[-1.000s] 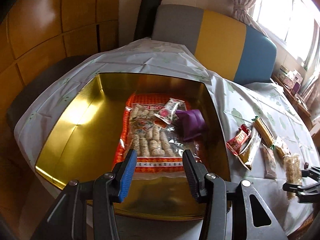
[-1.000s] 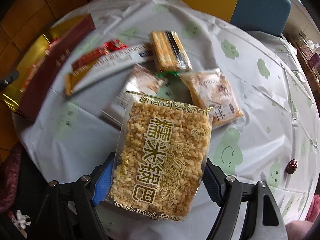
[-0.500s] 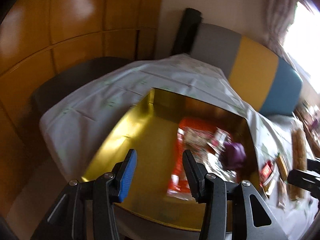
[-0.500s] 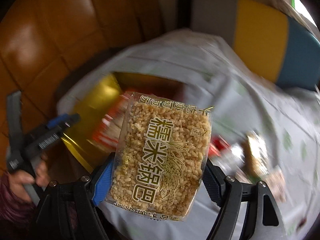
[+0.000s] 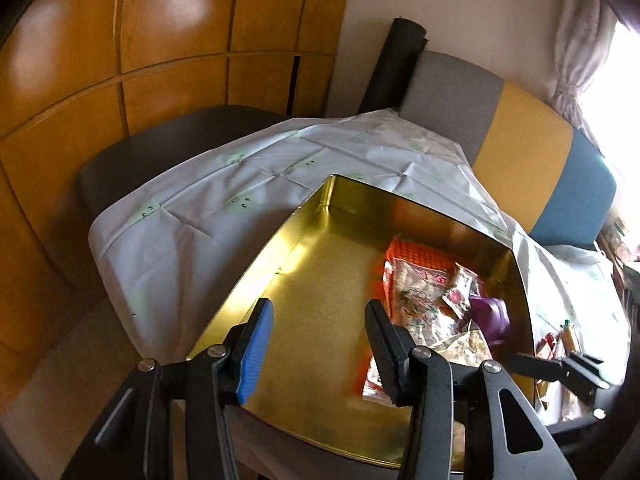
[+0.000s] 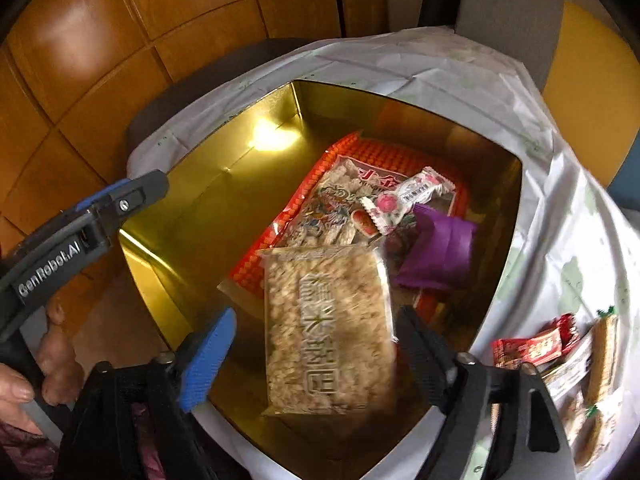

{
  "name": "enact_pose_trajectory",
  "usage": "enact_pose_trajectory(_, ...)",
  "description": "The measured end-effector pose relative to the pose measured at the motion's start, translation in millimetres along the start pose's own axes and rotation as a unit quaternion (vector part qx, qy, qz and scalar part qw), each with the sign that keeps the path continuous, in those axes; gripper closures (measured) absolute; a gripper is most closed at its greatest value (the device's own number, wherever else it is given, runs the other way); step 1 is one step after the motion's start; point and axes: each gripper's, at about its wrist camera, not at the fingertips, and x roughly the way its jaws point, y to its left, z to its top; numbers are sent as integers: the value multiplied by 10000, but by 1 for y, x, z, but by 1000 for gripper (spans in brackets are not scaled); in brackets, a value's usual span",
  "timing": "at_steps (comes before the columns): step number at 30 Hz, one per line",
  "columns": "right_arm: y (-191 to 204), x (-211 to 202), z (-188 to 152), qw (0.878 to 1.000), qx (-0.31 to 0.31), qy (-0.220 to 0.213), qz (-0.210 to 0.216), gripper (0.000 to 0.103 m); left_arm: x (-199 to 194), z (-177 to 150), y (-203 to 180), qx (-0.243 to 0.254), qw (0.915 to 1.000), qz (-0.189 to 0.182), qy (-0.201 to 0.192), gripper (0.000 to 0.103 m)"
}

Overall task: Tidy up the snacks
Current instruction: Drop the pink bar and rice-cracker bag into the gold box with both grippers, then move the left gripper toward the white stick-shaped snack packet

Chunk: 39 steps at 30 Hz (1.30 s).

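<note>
A clear pack of puffed rice cake, blurred, hangs loose over the near part of the gold tin, between the jaws of my right gripper. Those jaws are opening, and the blue pad stands well clear of the pack. Inside the tin lie a big orange-red bag, a pink-and-white packet and a purple packet. My left gripper is open with nothing between its fingers, over the bare left floor of the tin.
More snacks lie on the white tablecloth right of the tin: a red packet and long bars. A grey, yellow and blue chair back stands behind the table. A dark seat and wood panelling are at the left.
My right gripper carried the rice cake pack from the loose snacks over to the tin, then its jaws widened and the pack came free. My left gripper swung left over the tin's bare side.
</note>
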Motion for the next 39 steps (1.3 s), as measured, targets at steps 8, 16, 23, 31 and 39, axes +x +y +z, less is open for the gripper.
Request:
enact_pose_trajectory(8,-16,-34,-22,9985,354,-409,16,16,-2,-6,-18,318,9994,-154,16,55)
enact_pose_trajectory(16,-68,-86,-62,9912,902,-774,-592,17,-12,-17,-46,803,9960,-380,-30,55)
enact_pose_trajectory(23,-132,-126,-99,9786,1325,-757,-1380,17,-25,-28,-73,1255,9904,-579,-55,55)
enact_pose_trajectory(31,-214,-164,-145,9500,2057,-805,-2206,17,-33,-37,-104,1665,9830,-767,-12,55)
enact_pose_trajectory(39,-273,-172,-189,9105,3278,-809,-2388,17,-41,-47,-136,2108,9734,-894,23,53)
